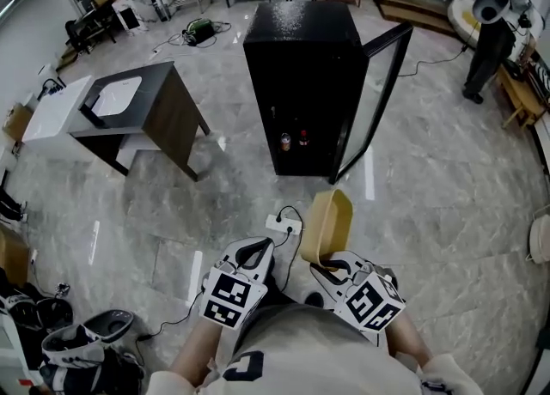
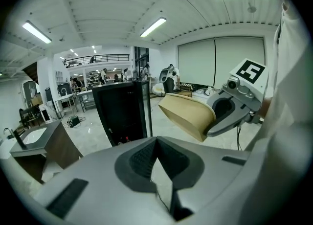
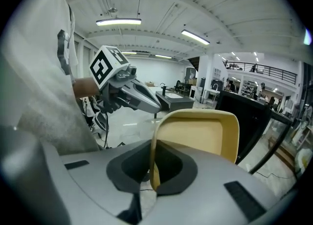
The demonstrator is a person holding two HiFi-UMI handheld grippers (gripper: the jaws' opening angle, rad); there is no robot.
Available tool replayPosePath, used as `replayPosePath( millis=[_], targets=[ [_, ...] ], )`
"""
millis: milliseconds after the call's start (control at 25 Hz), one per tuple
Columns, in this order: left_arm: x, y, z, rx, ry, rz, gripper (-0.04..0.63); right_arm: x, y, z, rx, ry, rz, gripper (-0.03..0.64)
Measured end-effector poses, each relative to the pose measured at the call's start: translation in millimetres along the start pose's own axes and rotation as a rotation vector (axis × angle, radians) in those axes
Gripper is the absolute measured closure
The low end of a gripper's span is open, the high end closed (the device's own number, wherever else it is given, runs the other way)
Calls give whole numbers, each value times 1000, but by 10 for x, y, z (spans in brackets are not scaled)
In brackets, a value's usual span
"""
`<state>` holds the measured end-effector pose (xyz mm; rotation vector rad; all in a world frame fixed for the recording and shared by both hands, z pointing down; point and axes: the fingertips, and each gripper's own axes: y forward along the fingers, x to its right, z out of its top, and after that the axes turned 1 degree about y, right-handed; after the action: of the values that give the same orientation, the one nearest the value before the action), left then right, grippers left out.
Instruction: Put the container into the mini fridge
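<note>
Right tongs (image 1: pixel 320 263) grip container (image 1: pixel 328 223), left tongs (image 1: pixel 258 252) closed empty; power strip (image 1: pixel 284 225) before open mini fridge (image 1: pixel 301 67)

The person wears a pale grey T-shirt (image 1: pixel 301 346) with a dark, blocky print (image 1: pixel 245 366) on the front. The left claw (image 1: pixel 258 247) and the right claw (image 1: pixel 325 266) look alike. Each has a smooth, light grey moulded shell that widens toward the handle and carries a white marker cube (image 1: pixel 230 297) printed with black square patterns. Inside the jaws sit dark ribbed pads (image 2: pixel 142 158), set in a dark rounded recess. A dark rectangular slot (image 2: pixel 68 197) marks the shell on either side of it.
</note>
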<state>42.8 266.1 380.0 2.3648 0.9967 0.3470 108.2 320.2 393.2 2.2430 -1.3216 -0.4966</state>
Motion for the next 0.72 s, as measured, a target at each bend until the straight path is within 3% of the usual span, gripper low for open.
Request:
replayPosePath(
  millis=[720],
  targets=[
    [-1851,435,226,73,8,-101,540,870,1309,664,-221,-18,-94,586]
  ],
)
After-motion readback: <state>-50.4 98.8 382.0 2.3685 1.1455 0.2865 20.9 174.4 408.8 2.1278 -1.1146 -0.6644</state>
